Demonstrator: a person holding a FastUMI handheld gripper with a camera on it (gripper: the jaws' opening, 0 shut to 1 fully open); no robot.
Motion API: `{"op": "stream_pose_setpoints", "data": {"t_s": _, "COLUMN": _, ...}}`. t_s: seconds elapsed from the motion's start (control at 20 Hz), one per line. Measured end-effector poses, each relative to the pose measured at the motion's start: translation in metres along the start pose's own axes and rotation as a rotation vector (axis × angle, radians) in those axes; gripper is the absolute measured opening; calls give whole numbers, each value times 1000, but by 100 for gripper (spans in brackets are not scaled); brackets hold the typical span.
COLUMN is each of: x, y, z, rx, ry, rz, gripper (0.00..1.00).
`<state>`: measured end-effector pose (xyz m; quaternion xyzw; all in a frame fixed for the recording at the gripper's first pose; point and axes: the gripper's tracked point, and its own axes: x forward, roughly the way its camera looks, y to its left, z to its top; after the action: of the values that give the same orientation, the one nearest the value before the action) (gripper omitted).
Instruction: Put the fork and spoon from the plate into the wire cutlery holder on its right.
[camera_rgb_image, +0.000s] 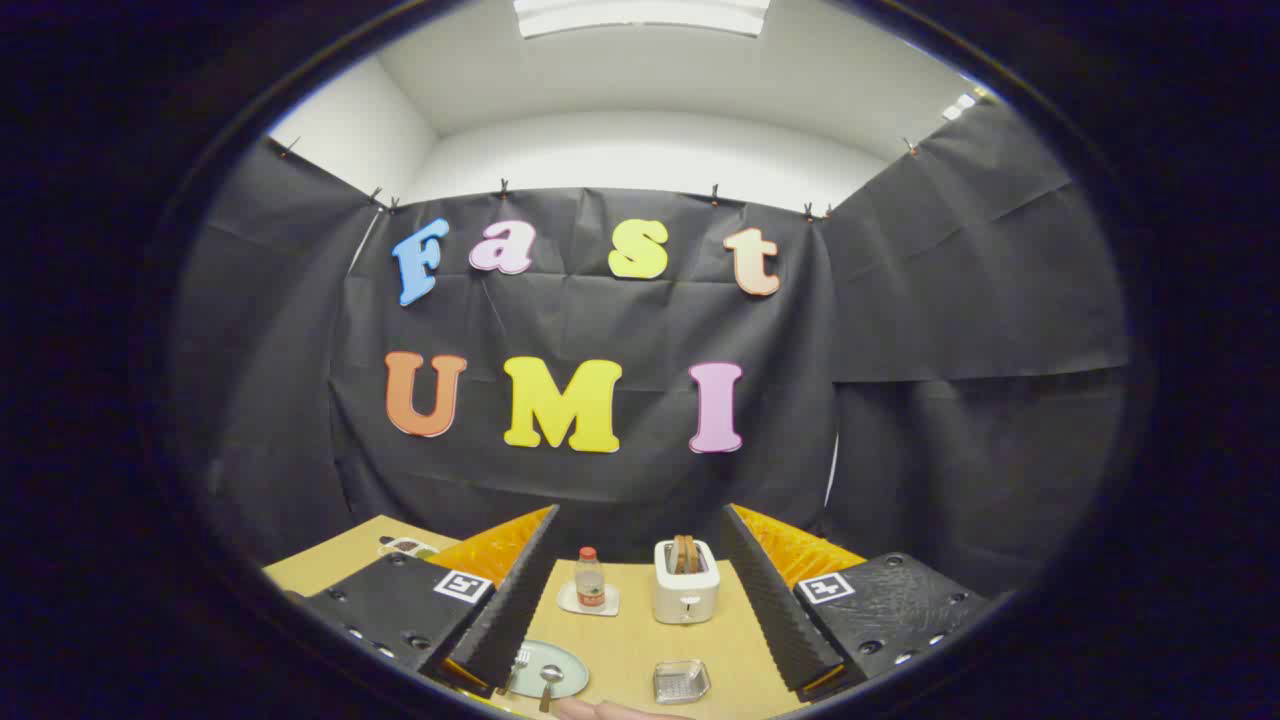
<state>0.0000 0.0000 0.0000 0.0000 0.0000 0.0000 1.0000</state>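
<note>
Claw (640, 640) spread wide, nothing held, fingers w/ a broad gap between them, raised above the counter (630, 640) and looking level toward the booth's back wall.

Between the fingers, close in: pale glass plate (553, 668) lying next to the left finger (505, 610). Fork (516, 672) on the plate's left part, partly hidden behind that finger's tip; spoon (549, 683) just right of it, bowl on the plate, handle running off the near rim. Both still on the plate.

Wire cutlery holder (681, 681) to the plate's right, apart from it, nearer the right finger (775, 610); lying low on the counter, looks empty but too small to be sure.

Farther on, btwn the fingers: small bottle (590, 577) w/ red cap standing on a white coaster (588, 600), and to its right a white toaster (686, 582) w/ two slices of bread (684, 552) upright in the slots. Bottle and toaster near each other, not touching.

Beyond the left finger, on the counter's far left: small dish-like object (406, 547), too small to identify.

Bit of a person's hand (610, 710) at the near edge of the counter, just below the spoon handle.
</note>
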Motion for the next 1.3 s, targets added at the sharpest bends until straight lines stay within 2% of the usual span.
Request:
{"op": "stream_pose_setpoints", "data": {"t_s": 0.25, "x": 2, "y": -12, "z": -1, "rx": 6, "ry": 3, "rz": -16, "gripper": 95}}
{"op": "stream_pose_setpoints", "data": {"t_s": 0.8, "x": 18, "y": 23, "z": -51, "rx": 0, "ry": 119, "rz": 60, "gripper": 95}}
{"op": "stream_pose_setpoints", "data": {"t_s": 1.05, "x": 31, "y": 58, "z": -124, "rx": 36, "ry": 262, "rz": 64, "gripper": 95}}
{"op": "stream_pose_setpoints", "data": {"t_s": 1.3, "x": 37, "y": 95, "z": -214, "rx": -1, "ry": 421, "rz": 98, "gripper": 95}}
